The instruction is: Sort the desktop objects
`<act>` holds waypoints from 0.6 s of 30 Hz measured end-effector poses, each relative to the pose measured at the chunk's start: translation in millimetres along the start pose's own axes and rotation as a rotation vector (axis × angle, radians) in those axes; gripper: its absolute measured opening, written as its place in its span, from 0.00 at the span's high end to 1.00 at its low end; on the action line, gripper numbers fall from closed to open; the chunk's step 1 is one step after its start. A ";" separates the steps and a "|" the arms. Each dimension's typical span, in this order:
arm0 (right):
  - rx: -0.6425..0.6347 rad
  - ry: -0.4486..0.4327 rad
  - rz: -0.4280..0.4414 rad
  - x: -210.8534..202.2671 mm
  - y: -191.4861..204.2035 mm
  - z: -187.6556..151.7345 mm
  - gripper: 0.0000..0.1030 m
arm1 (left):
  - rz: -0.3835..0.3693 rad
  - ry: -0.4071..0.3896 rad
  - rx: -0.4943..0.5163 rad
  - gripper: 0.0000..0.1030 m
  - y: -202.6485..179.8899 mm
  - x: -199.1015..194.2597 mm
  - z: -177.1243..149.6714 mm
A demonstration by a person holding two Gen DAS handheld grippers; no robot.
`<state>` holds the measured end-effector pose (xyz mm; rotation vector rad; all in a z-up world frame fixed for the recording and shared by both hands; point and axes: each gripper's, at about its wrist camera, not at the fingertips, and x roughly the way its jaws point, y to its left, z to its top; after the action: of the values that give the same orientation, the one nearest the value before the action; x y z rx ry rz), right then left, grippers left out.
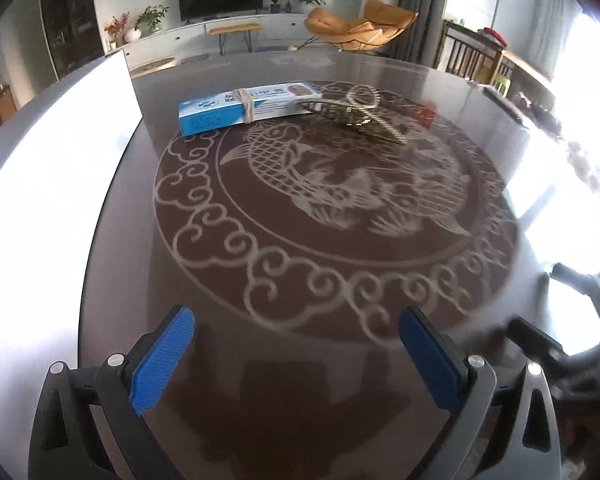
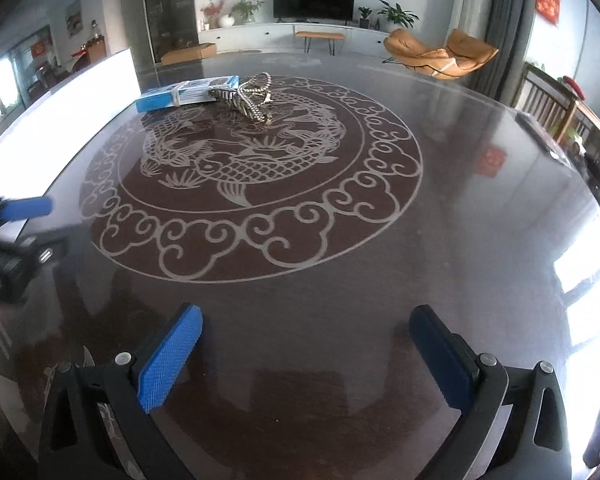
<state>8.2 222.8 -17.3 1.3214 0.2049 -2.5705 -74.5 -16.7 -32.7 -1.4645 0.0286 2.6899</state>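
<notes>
Left gripper point(image 1: 296, 344) and right gripper point(image 2: 306, 344) both gape wide, nothing between the pads; far across the table point(image 2: 440, 240) — blue box point(image 1: 244, 108), braided cord point(image 1: 360, 114) touching it.

Left gripper point(image 1: 296, 354), right gripper point(image 2: 306, 354): black frames, blue ribbed pads, silver screws.

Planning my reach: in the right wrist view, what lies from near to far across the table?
Open right claw → bare dark tabletop → pale fish-and-cloud round inlay → coiled striped rope → flat blue and white carton, all short of the table's far edge.
</notes>
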 end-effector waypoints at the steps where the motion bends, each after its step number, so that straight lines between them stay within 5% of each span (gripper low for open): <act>1: 0.004 -0.001 0.001 0.6 -0.8 -0.4 0.00 | 0.013 0.003 0.010 0.00 0.0 6.5 4.3; 18: 0.002 -0.001 -0.003 0.0 1.3 0.1 0.00 | -0.018 -0.040 0.078 0.00 20.5 45.7 52.7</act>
<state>8.6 221.5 -17.3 1.3216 0.2037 -2.5742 -145.0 -31.6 -42.8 -1.3831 0.1156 2.6709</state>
